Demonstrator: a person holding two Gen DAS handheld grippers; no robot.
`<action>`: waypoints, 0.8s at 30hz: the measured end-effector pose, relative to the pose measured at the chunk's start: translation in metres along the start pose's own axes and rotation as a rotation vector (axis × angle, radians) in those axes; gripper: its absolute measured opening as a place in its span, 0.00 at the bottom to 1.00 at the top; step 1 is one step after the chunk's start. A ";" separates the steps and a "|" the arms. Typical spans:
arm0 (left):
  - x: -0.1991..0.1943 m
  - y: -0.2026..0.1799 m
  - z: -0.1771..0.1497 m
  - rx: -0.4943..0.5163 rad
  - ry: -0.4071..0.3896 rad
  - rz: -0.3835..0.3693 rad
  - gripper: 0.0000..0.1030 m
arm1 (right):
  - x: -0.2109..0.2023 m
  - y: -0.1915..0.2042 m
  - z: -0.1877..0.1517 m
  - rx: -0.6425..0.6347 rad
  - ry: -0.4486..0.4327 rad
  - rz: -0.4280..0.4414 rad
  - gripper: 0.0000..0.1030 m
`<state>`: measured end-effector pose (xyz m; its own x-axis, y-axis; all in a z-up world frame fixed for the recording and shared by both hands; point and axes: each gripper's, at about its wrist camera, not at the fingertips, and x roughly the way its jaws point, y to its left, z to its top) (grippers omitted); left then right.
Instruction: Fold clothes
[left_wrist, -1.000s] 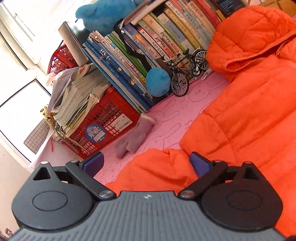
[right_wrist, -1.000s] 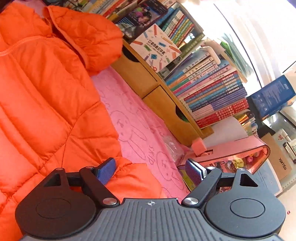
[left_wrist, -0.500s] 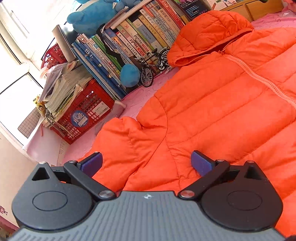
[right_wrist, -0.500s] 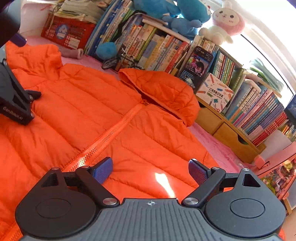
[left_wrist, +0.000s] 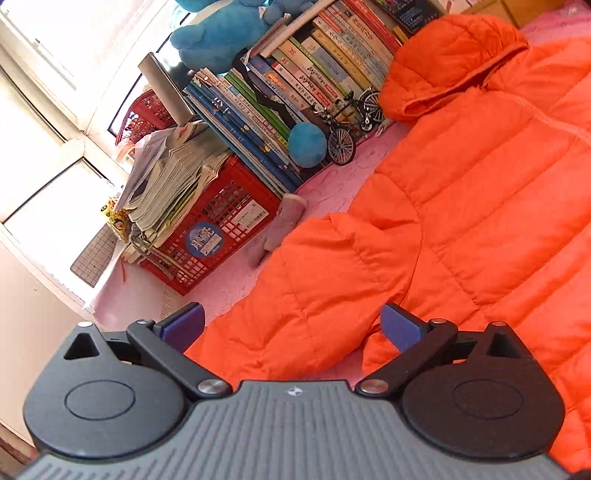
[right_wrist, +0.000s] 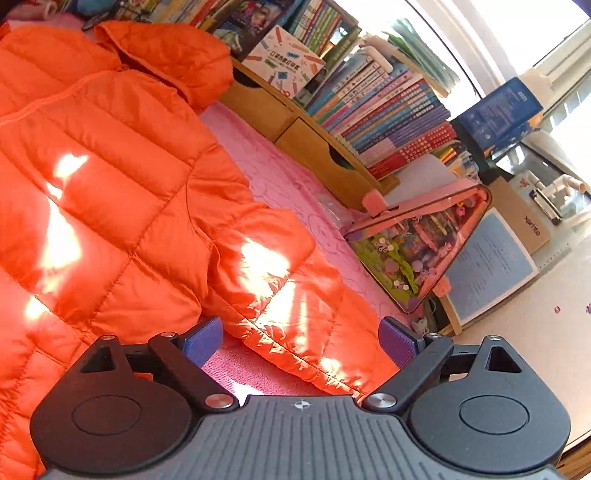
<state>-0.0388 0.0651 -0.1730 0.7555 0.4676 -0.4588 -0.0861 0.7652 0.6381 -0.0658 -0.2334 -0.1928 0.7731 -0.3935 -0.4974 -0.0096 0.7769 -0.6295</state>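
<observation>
An orange quilted hooded jacket (left_wrist: 461, 206) lies spread flat on a pink printed cloth (left_wrist: 332, 184). In the left wrist view its sleeve (left_wrist: 314, 295) runs toward me between the wide-apart blue pads of my left gripper (left_wrist: 291, 326), which is open and presses on nothing. The right wrist view shows the same jacket (right_wrist: 110, 192) with its other sleeve (right_wrist: 295, 295) lying below my right gripper (right_wrist: 301, 339). That gripper is open too, its pads clear of the fabric. The hood (right_wrist: 177, 55) lies at the far end.
Rows of books (left_wrist: 295, 81), a red crate (left_wrist: 218, 236) stacked with papers, a toy bicycle (left_wrist: 351, 122), blue plush toys (left_wrist: 229, 33) and a grey glove (left_wrist: 280, 225) line the left. On the right stand a wooden drawer unit (right_wrist: 314, 147), books (right_wrist: 388, 118) and a pink triangular case (right_wrist: 417, 251).
Both grippers swung outward from the jacket's middle, the left back toward its left sleeve, the right toward the right sleeve. The right jaws widened slightly since a second ago.
</observation>
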 end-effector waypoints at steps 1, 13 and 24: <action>-0.010 0.005 0.003 -0.037 -0.011 -0.052 0.99 | -0.013 0.004 0.004 0.040 0.001 0.031 0.89; -0.068 0.021 -0.010 0.045 -0.027 -0.311 0.99 | -0.137 0.054 0.014 -0.149 -0.157 0.448 0.92; -0.141 -0.038 -0.066 0.579 -0.345 -0.464 1.00 | -0.162 0.065 -0.032 -0.808 -0.593 0.811 1.00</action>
<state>-0.1854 -0.0003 -0.1733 0.7970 -0.0752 -0.5992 0.5624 0.4538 0.6912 -0.2123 -0.1351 -0.1724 0.5257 0.4873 -0.6973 -0.8249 0.0917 -0.5578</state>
